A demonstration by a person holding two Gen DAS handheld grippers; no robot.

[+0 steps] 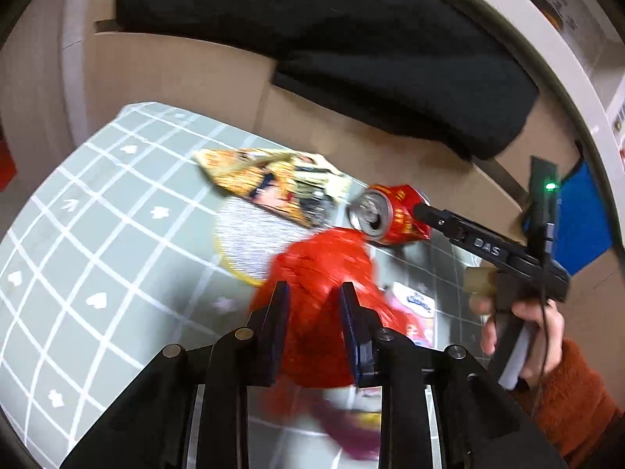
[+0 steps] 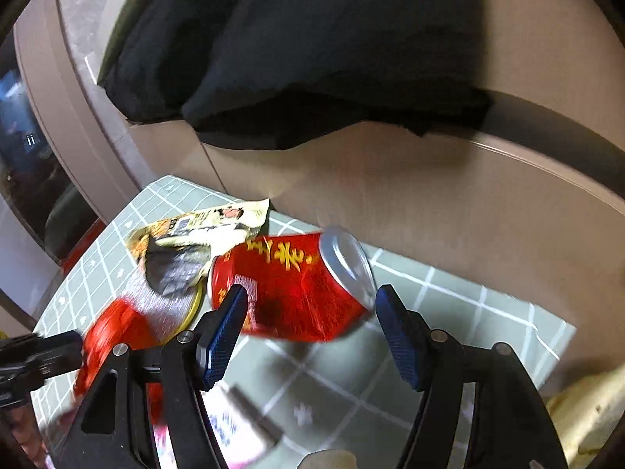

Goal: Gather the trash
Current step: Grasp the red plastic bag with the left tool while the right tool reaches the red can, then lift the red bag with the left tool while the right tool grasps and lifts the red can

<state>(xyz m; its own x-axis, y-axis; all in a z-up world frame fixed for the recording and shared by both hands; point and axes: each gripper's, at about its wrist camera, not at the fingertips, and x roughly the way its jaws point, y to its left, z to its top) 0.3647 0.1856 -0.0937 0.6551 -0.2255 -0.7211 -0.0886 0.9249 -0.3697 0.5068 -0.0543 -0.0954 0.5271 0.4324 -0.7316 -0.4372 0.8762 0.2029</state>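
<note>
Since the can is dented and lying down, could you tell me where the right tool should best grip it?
Probably across the red can's body, with the right tool coming from above and in front. It lies on its side on the checked mat, silver top to the right, and the open pads already straddle its length; the dented middle should seat them better than the rim.

A grey-green mat (image 1: 90,211) with a white grid and small white marks covers the bench (image 2: 449,195), whose tan surface shows bare beyond the mat's far edge. On the mat lie a flattened yellow snack wrapper (image 1: 269,183), a silver foil packet (image 1: 246,238) just beside it and partly under it, a crumpled red plastic bag (image 1: 320,273) and a pink-and-white printed packet (image 1: 414,308) near the bag. A dented red can (image 2: 297,285) lies on its side just beside the wrapper, and a black cloth (image 1: 332,39) lies heaped on the bench behind the mat.
</note>
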